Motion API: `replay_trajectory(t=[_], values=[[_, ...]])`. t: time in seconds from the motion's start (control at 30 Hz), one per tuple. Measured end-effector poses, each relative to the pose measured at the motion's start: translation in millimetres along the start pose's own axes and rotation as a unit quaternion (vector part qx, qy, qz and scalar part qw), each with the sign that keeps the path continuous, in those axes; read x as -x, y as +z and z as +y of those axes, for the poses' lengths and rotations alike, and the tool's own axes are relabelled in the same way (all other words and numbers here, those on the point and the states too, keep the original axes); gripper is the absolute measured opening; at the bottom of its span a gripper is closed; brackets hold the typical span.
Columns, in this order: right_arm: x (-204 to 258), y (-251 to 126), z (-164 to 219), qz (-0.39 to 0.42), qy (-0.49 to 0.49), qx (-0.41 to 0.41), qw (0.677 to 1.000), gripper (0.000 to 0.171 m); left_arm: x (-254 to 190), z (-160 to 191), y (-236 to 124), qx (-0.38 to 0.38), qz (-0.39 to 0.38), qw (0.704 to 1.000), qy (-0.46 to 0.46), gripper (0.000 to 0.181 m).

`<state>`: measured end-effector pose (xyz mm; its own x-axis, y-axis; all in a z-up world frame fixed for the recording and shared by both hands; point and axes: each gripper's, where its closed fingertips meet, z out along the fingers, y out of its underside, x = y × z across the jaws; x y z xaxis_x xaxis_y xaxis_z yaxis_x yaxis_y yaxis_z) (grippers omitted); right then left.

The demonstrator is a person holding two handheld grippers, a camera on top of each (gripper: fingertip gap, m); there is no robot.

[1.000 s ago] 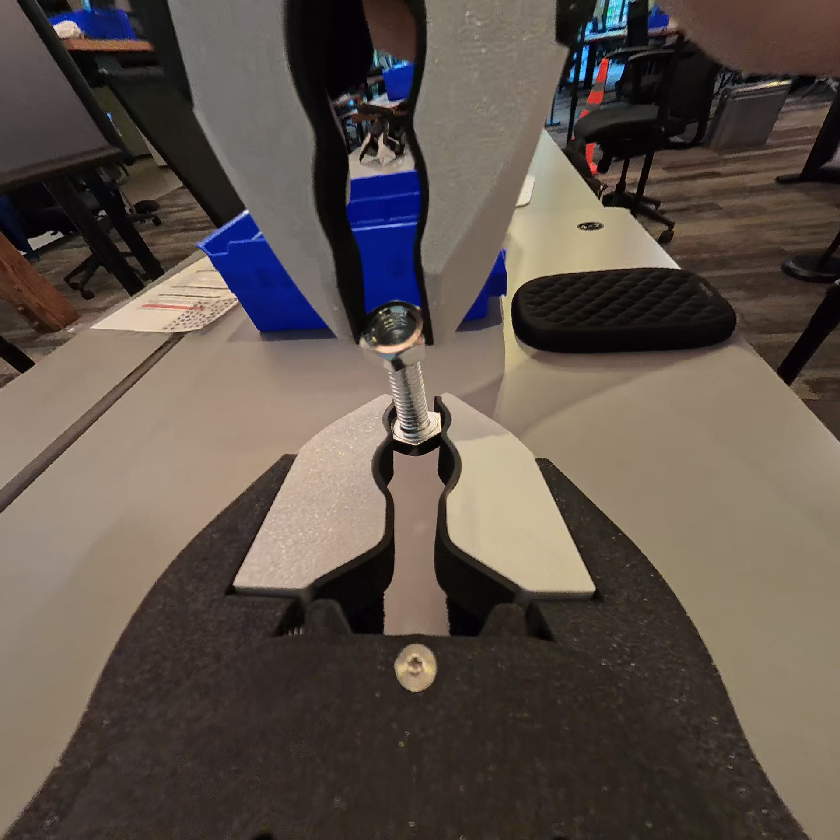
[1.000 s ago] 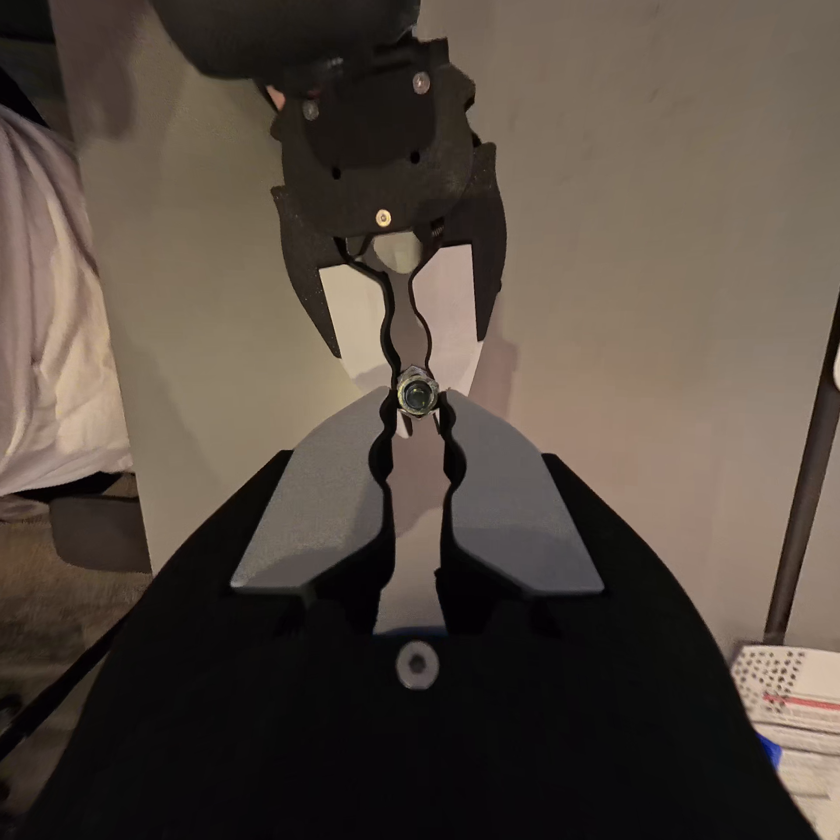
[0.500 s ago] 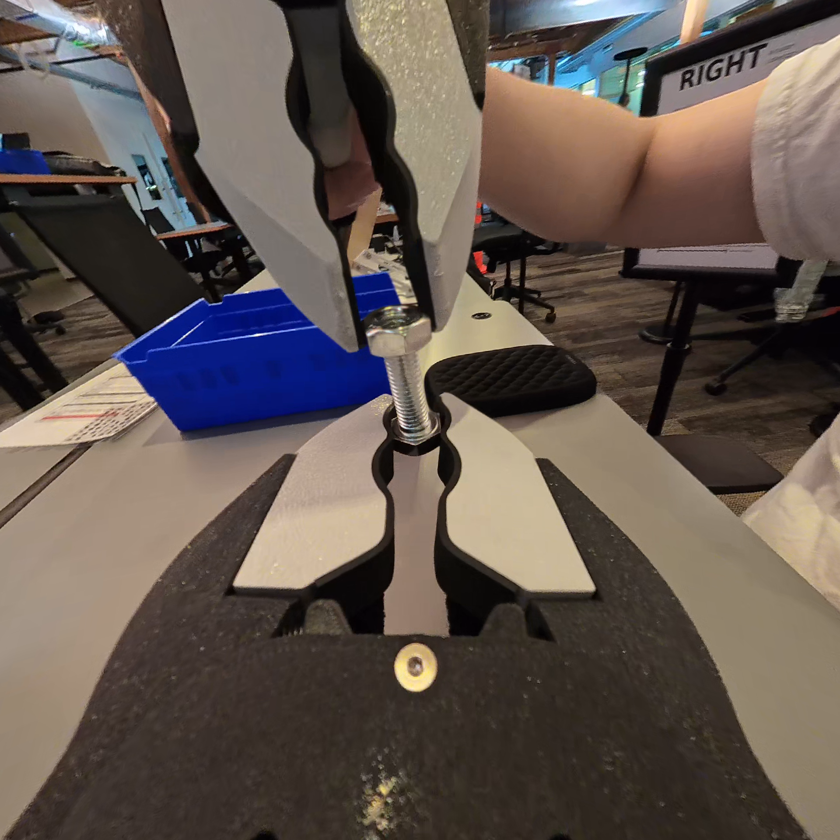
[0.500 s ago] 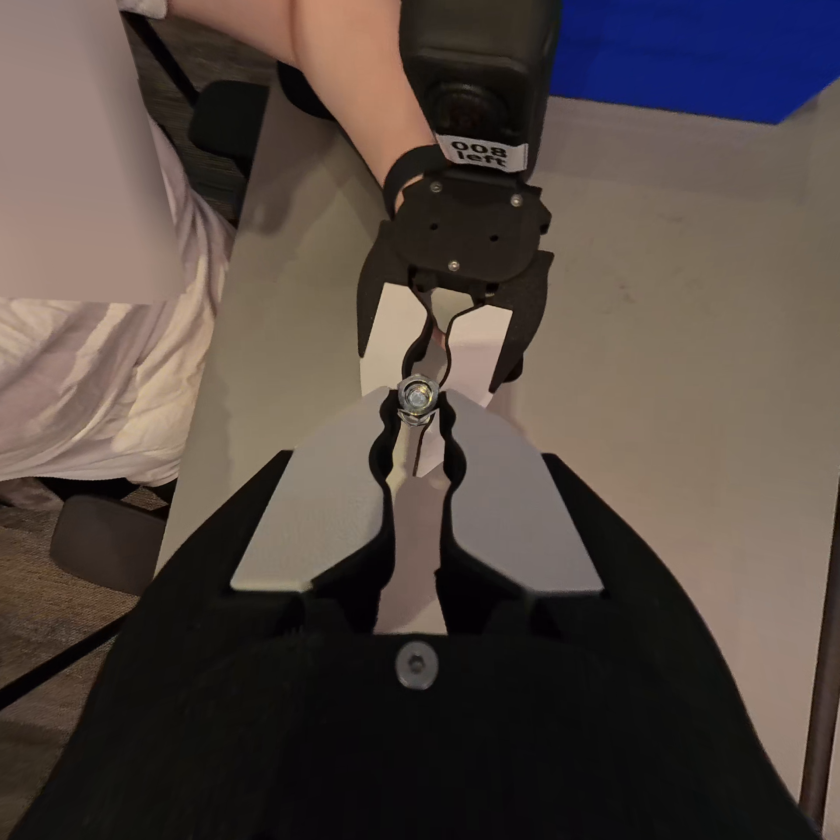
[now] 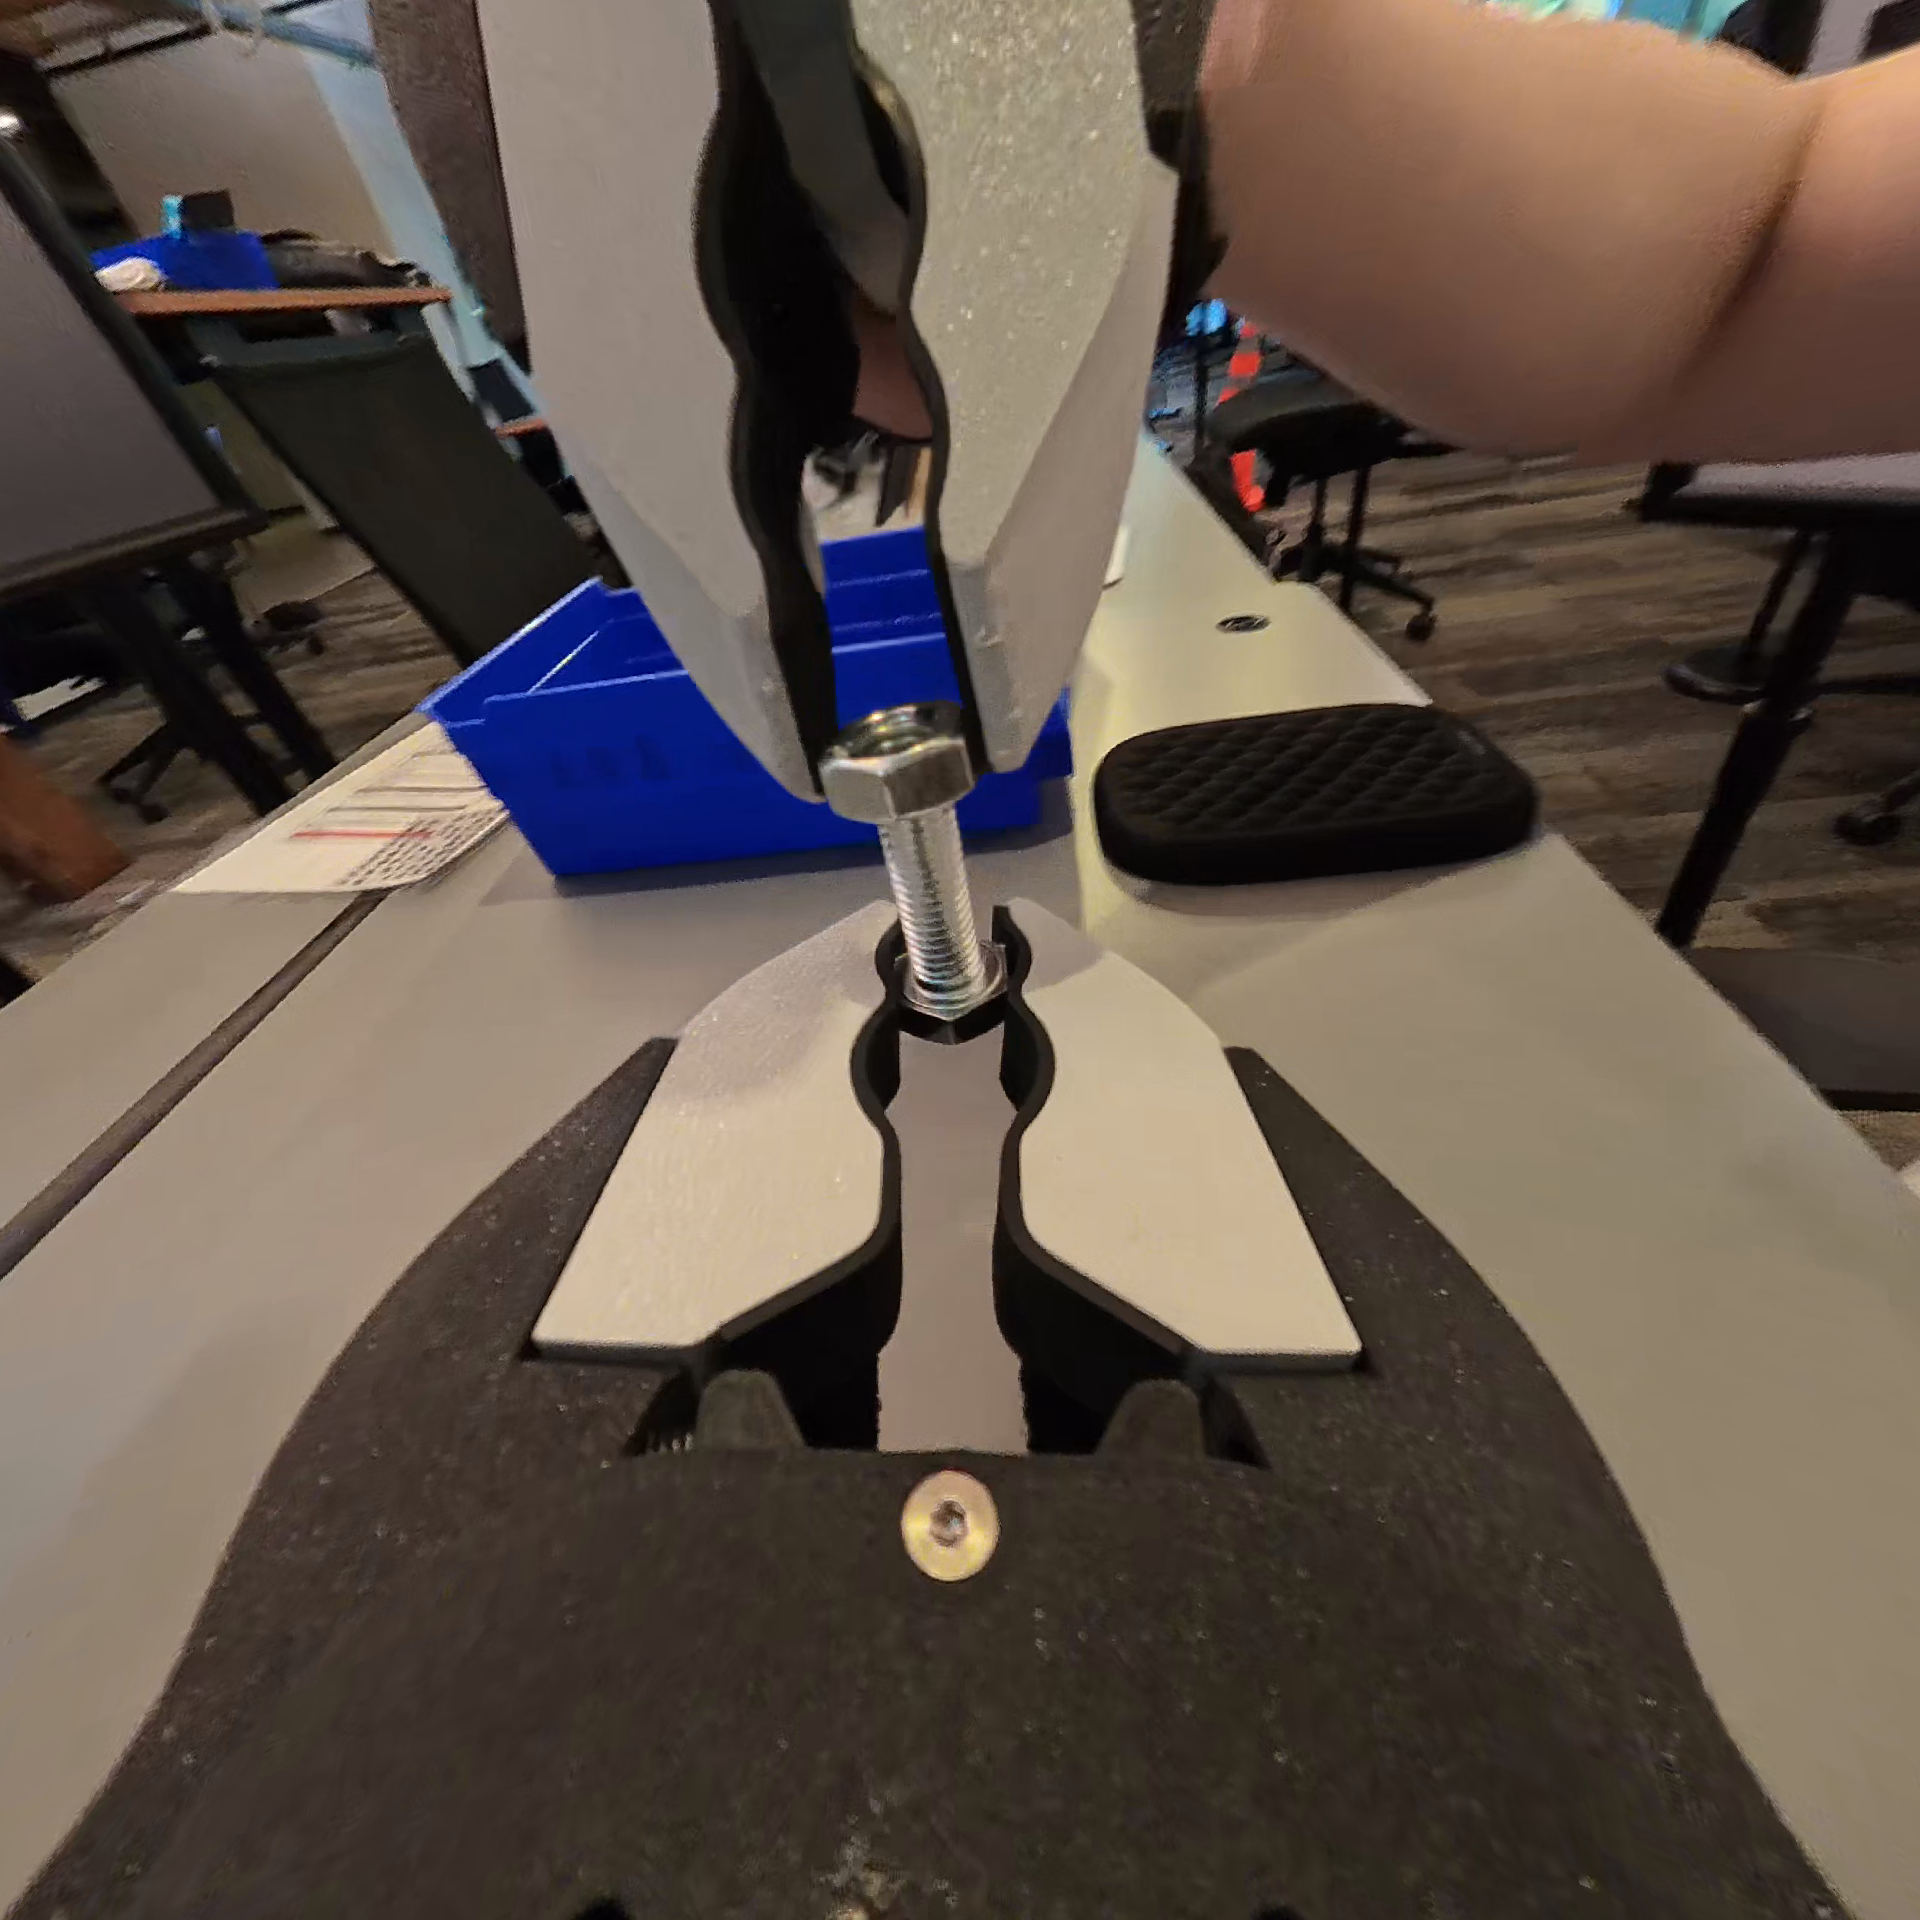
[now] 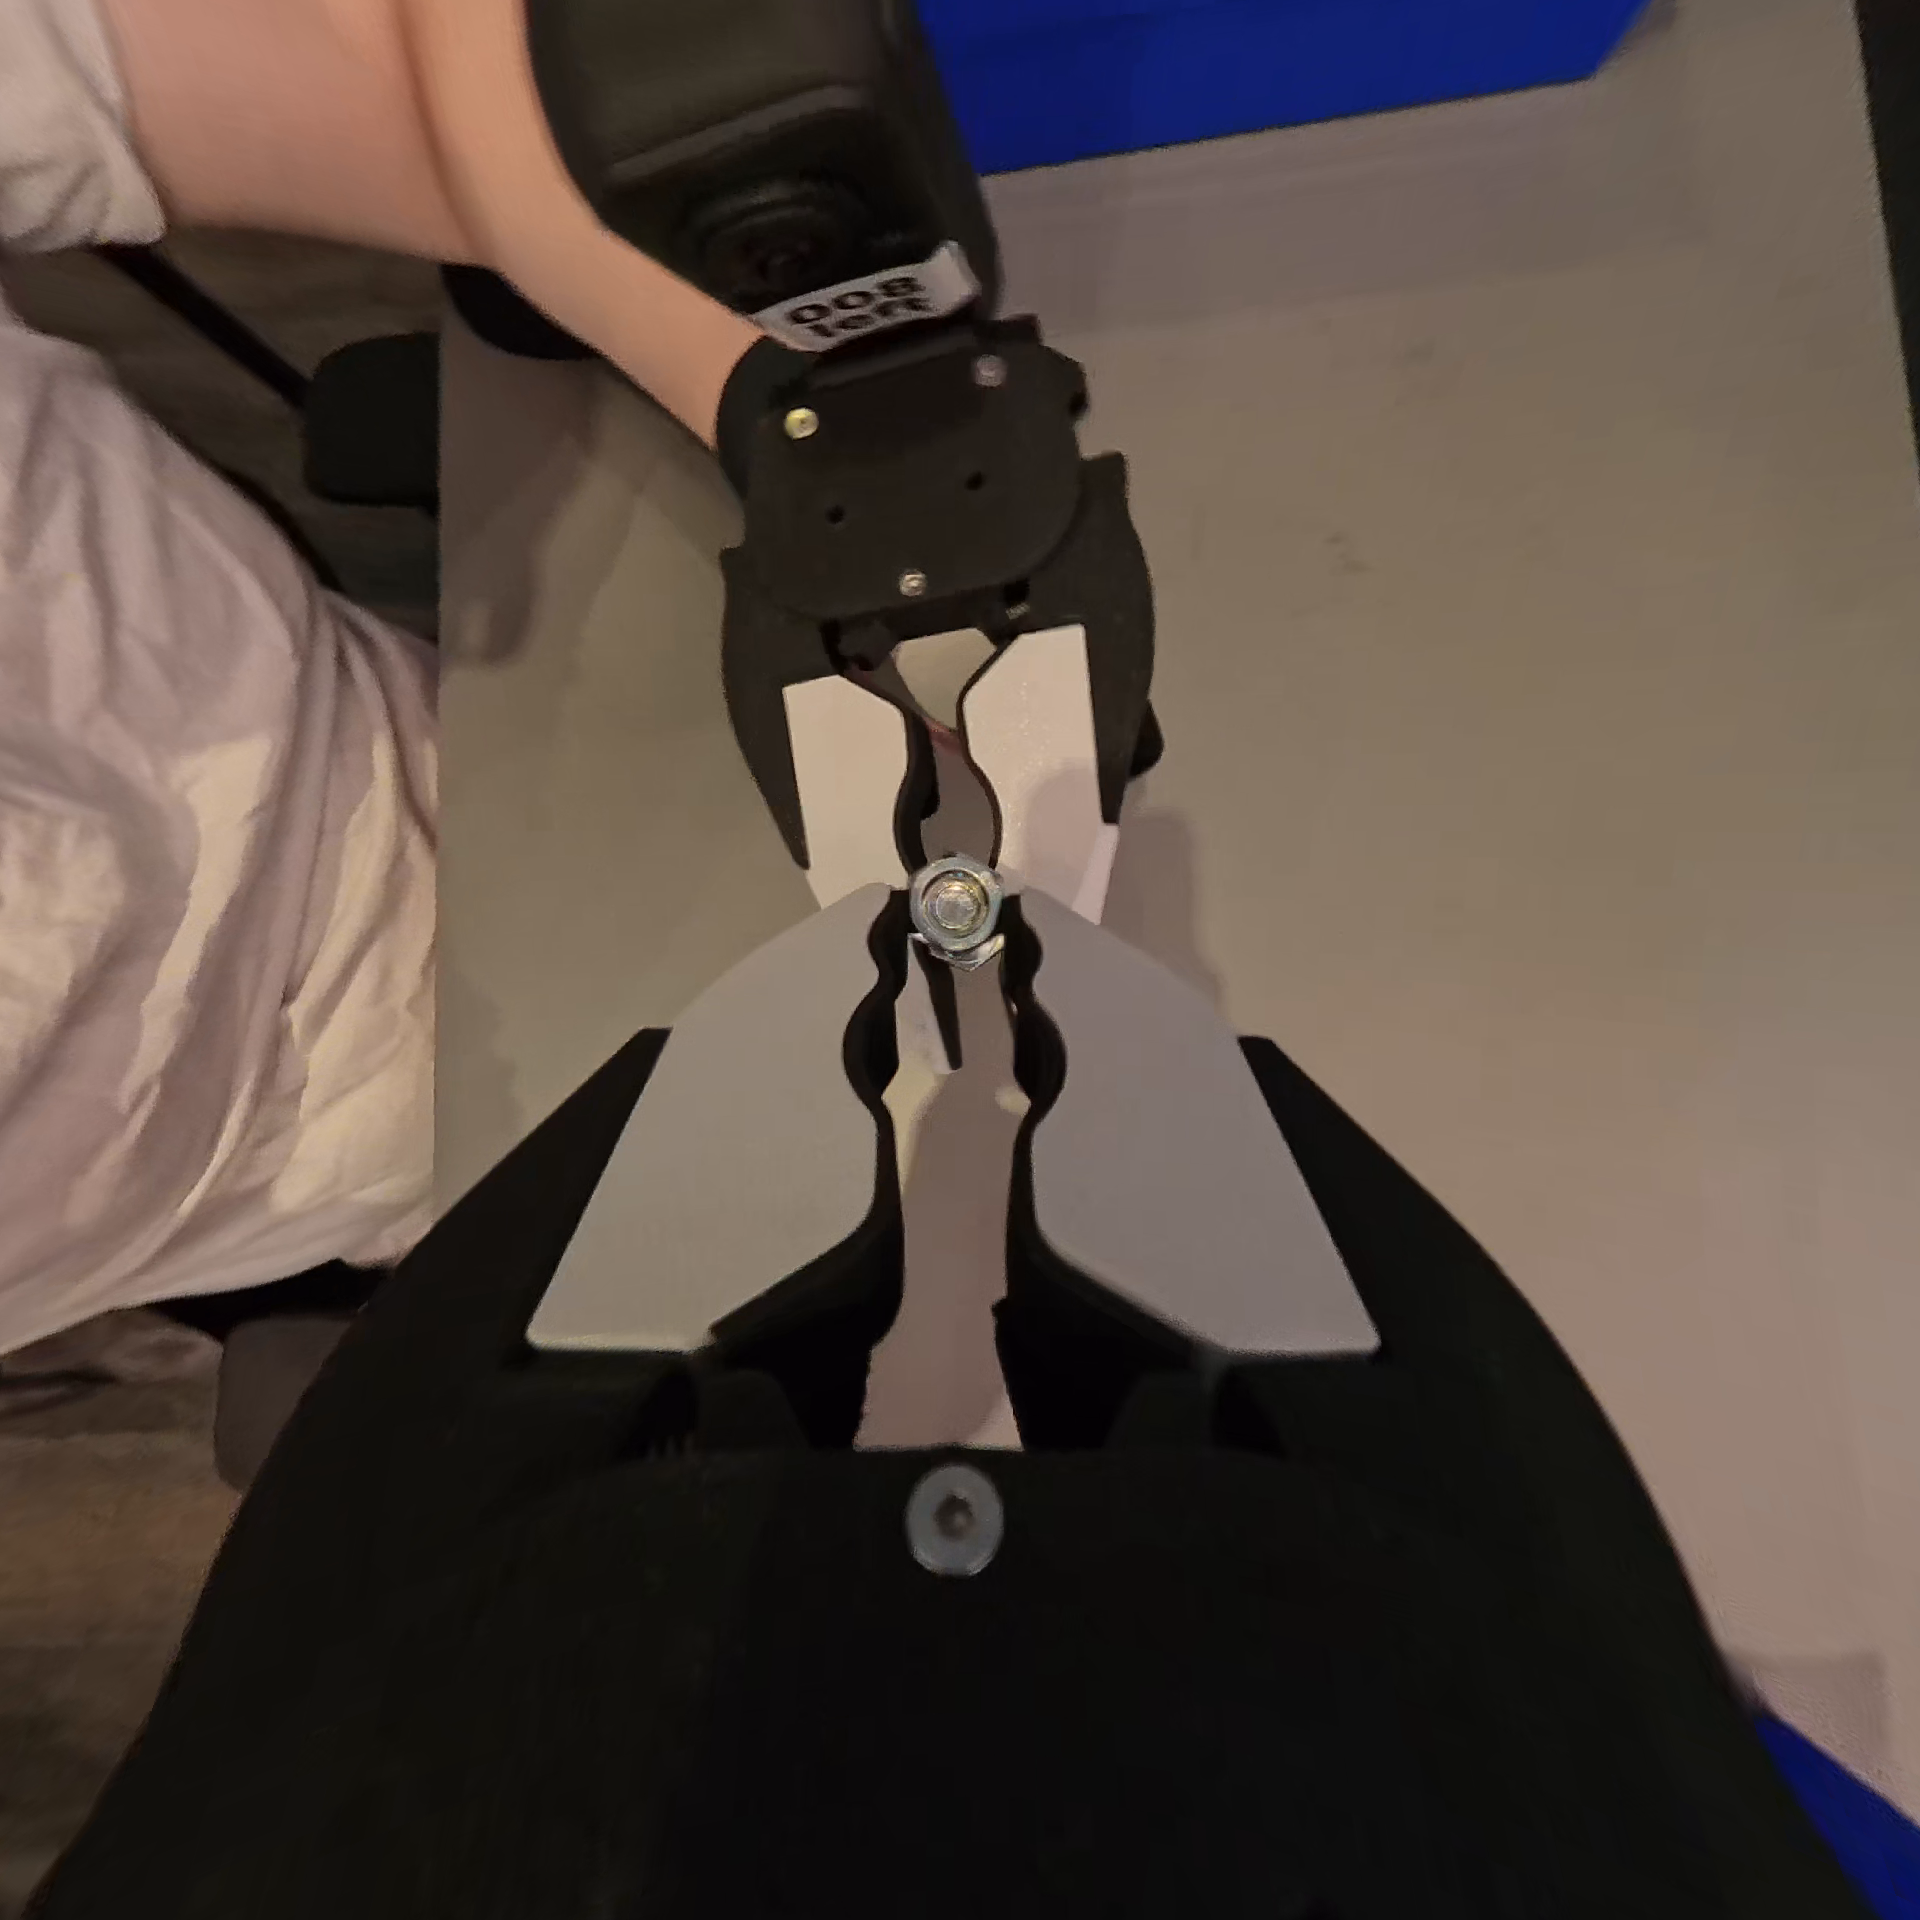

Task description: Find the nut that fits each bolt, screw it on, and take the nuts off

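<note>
Fingers: left gripper (image 5: 948,971) clamps nut (image 5: 951,1000), right gripper (image 5: 896,750) bolt (image 5: 914,831) | grey table (image 5: 1455,1091), office

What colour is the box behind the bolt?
The box is bright blue. It shows best in the left wrist view, on the grey table.
</note>
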<state>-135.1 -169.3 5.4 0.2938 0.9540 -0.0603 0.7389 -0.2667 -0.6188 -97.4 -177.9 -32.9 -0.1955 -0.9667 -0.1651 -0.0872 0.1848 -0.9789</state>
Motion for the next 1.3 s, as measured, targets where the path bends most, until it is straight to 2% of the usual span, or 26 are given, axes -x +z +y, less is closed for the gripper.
replay_trajectory(t=[0.33,0.5,0.57,0.93,1.13,1.23,1.3], values=[[-26.4,3.6,-1.5,0.128,0.122,-0.075,0.981,0.017,31.4,12.7,-3.4,0.059,-0.098,0.993,0.001,0.014],[-37.0,6.2,-1.9,0.148,0.215,-0.117,0.958,0.017,43.0,19.2,-6.3,0.089,-0.139,0.986,-0.008,0.014],[-39.7,6.8,-1.1,0.158,0.223,-0.121,0.954,0.017,46.4,21.3,-7.4,0.099,-0.15,0.984,-0.006,0.014],[-39.3,4.3,-6.7,0.168,0.188,-0.124,0.96,0.017,46.8,15.8,-9.2,0.083,-0.146,0.986,-0.014,0.014],[-39.0,2.3,-6.8,0.184,0.165,-0.116,0.962,0.024,44.6,10.9,-9.5,0.068,-0.136,0.988,-0.023,0.014],[-36.2,-2.2,-9.7,0.183,0.134,-0.12,0.967,0.031,43.3,10.2,-9.4,0.066,-0.131,0.989,-0.02,0.014],[-33.4,-9.9,-13.9,0.178,0.072,-0.127,0.973,0.035,39.3,8.3,-8.2,0.058,-0.115,0.991,-0.021,0.014]])
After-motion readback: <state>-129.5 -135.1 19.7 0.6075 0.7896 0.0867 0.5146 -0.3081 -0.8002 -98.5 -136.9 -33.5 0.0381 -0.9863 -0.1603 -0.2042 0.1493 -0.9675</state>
